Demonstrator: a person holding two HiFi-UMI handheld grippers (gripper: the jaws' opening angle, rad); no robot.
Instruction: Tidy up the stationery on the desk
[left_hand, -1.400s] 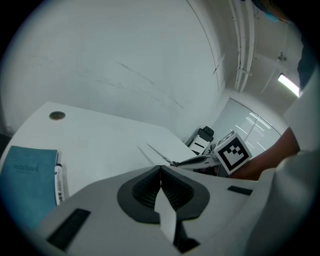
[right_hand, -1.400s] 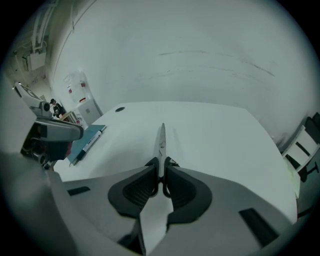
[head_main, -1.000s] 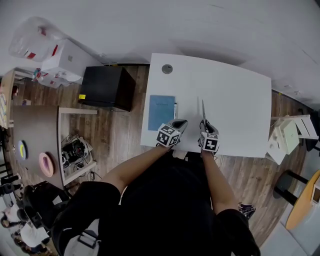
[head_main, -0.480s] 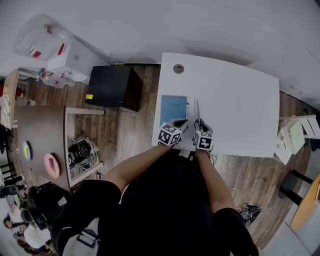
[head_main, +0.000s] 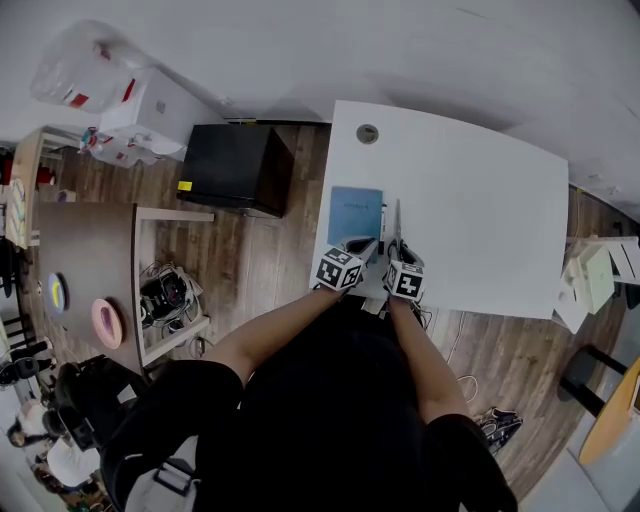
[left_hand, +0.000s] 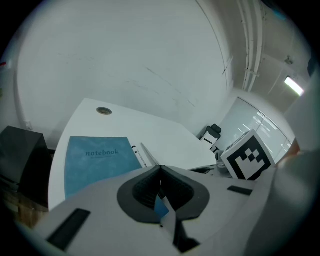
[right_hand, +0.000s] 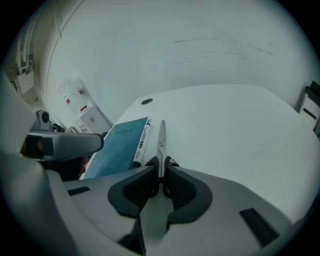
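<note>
the white desk is bare over most of its top; all the stationery sits together near its front left corner. biggest there is the blue notebook, lying flat with its long edges running away from the person. the left gripper hangs over the notebook's near end with its jaws together. a sliver of blue shows low behind the pads, but i cannot tell whether it is anything held. the right gripper is clamped on the scissors at the pivot, black handles to either side of the jaws and closed blades pointing straight away, parallel to the notebook. smallest is the white marker, lying along the notebook's right edge, between it and the scissors.

the step in hand looks like setting the scissors down as the third item in this row. to do it well, keep the blades in line with the marker and just beside it, not touching, so the marker does not roll. lower until the handles rest flat on the desk before the jaws let go; whether they rest there already i cannot tell. open only a little, then draw the gripper straight back toward the person so the pads do not drag the handles askew.
</note>
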